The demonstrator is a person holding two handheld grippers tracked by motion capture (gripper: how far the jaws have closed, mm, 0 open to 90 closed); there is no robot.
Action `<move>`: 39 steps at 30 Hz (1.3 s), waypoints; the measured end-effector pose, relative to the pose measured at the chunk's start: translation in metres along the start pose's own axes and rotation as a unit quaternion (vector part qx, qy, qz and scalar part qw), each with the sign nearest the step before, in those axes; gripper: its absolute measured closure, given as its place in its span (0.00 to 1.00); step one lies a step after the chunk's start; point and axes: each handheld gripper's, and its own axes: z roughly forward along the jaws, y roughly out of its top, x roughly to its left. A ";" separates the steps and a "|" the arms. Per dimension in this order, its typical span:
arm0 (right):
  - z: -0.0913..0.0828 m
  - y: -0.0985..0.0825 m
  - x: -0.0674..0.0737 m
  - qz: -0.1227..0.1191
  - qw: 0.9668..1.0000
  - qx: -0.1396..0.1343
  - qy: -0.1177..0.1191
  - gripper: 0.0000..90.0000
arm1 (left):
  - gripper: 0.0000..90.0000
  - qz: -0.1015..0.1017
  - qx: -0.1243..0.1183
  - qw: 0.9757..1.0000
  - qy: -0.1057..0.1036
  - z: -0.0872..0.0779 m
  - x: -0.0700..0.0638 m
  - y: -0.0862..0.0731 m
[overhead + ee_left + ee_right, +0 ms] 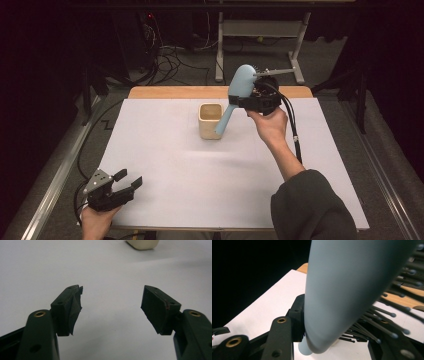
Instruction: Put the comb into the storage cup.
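A pale blue hairbrush (236,95) hangs tilted above the table, its handle end pointing down beside a cream square cup (210,120). My right gripper (239,100) is shut on the brush where the head narrows to the handle. In the right gripper view the brush's blue back (347,290) looms close, and its dark bristles (387,315) stick out to the right. My left gripper (129,181) rests at the near left corner of the white table (200,190), open with nothing between its pads (72,307). The cup's base (142,243) shows far ahead of it.
The white sheet covers a wooden tabletop whose far edge (175,92) shows bare. Cables (170,60) and a metal stand (260,35) lie on the dark floor behind. A metal rail (55,185) runs along the table's left side.
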 end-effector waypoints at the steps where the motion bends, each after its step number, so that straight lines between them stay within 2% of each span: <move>1: 0.001 0.001 0.000 0.001 1.000 0.001 -0.001 0.62 | 0.37 0.000 0.000 1.000 -0.001 0.000 0.000 0.000; 7: 0.003 0.005 -0.002 0.007 1.000 -0.005 -0.001 0.62 | 0.36 -0.003 -0.003 1.000 0.003 -0.001 0.001 0.000; 16: 0.006 0.015 -0.002 0.004 1.000 -0.013 -0.007 0.62 | 0.36 0.000 0.000 1.000 0.002 -0.001 0.000 0.000; 39: 0.018 0.031 -0.005 0.013 0.999 -0.010 -0.033 0.62 | 0.36 -0.004 -0.002 1.000 -0.002 -0.001 0.001 0.000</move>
